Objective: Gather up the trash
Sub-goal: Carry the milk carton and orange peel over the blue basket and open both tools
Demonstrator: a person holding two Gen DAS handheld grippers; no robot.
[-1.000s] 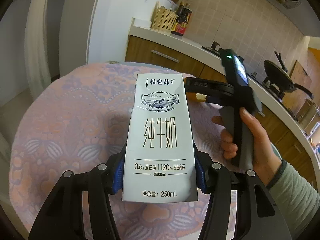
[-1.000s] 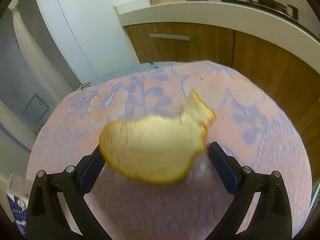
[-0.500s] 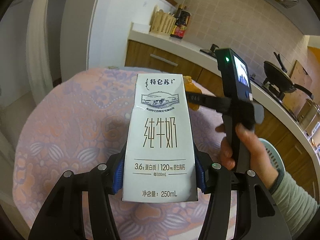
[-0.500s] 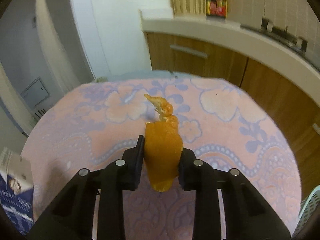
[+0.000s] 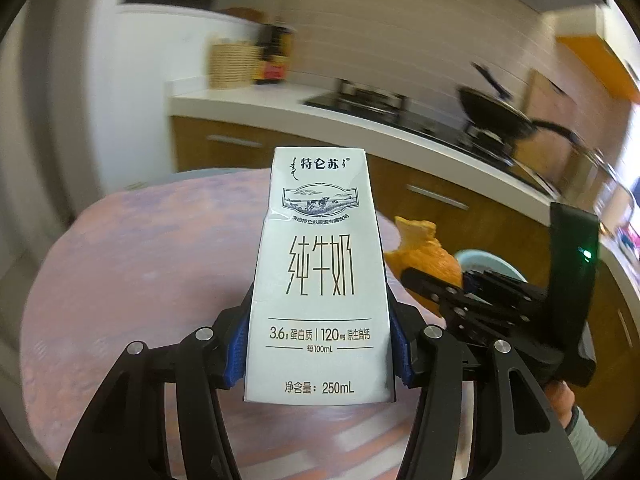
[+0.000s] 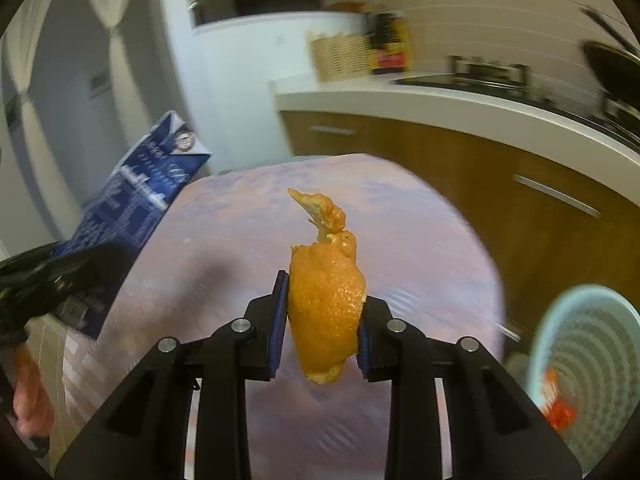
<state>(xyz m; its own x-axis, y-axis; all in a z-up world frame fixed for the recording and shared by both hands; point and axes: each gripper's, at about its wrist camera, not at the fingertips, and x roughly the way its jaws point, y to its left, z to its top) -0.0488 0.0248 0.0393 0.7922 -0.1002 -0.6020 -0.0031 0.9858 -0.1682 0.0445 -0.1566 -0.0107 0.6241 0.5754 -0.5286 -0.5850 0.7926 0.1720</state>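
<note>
Milk carton point(image 5: 320, 280): upright, clamped between the fingers of your left gripper point(image 5: 318, 354). Orange peel point(image 6: 326, 308): pinched in your right gripper point(image 6: 322, 334), above the pink tablecloth point(image 6: 420, 248). Only the right wrist view shows the inside of the pale blue bin point(image 6: 584, 364), to that gripper's right.

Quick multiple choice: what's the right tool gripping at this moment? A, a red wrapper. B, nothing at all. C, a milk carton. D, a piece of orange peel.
D: in the right wrist view the right tool is shut on a piece of orange peel, held between its blue pads above the table; the milk carton sits in the left tool instead.
</note>
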